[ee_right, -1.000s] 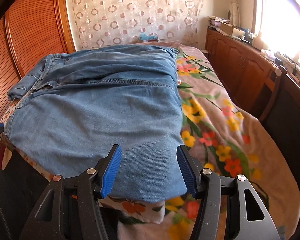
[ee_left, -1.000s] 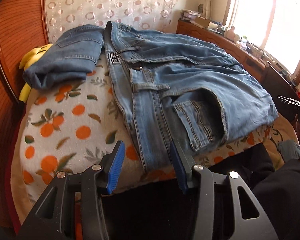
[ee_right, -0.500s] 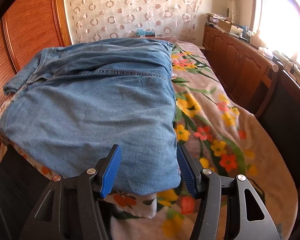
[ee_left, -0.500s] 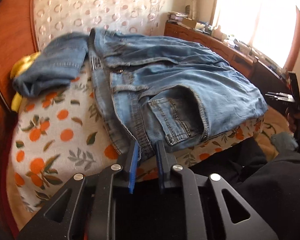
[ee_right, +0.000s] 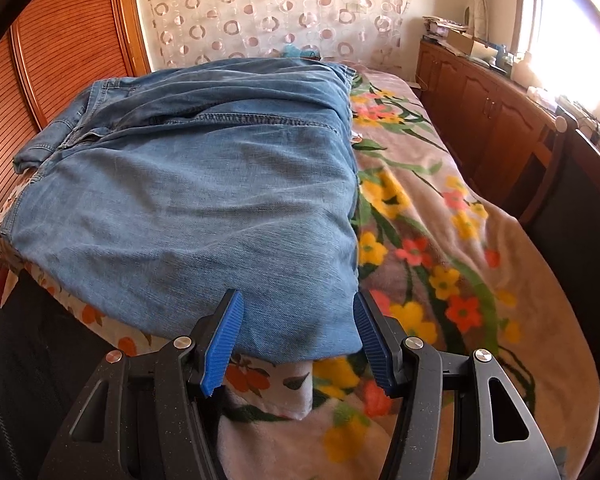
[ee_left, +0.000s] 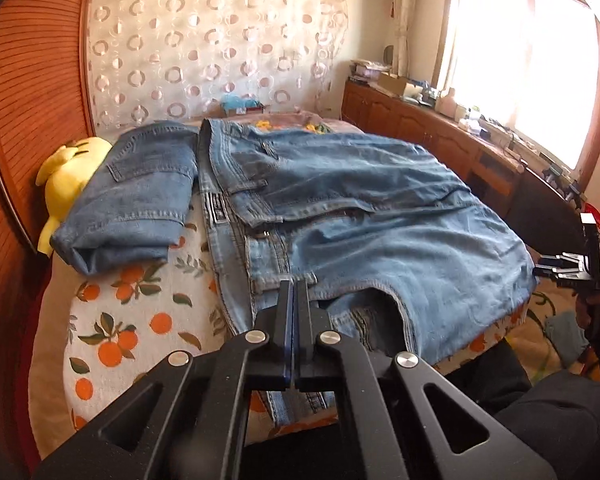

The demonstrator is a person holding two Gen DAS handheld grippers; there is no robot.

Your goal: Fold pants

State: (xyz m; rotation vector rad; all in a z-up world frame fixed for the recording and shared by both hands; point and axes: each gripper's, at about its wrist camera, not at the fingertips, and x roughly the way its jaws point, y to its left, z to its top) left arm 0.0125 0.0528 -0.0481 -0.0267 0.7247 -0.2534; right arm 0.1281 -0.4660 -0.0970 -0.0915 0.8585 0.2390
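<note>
Left black two-finger gripper [ee_left: 294, 292] clamped on waistband of light-blue denim pants [ee_left: 380, 216], spread flat on floral bedspread [ee_left: 112, 320] toward 12 o'clock. Advised: close right before lifting, raise both corners level. Right blue-padded gripper [ee_right: 298, 320] jaws apart, straddling near denim edge at 12 o'clock, not yet gripping.

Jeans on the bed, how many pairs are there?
2: folded jeans lie at the bed's left beside a yellow plush; spread jeans cover the middle. More could be hidden.
</note>
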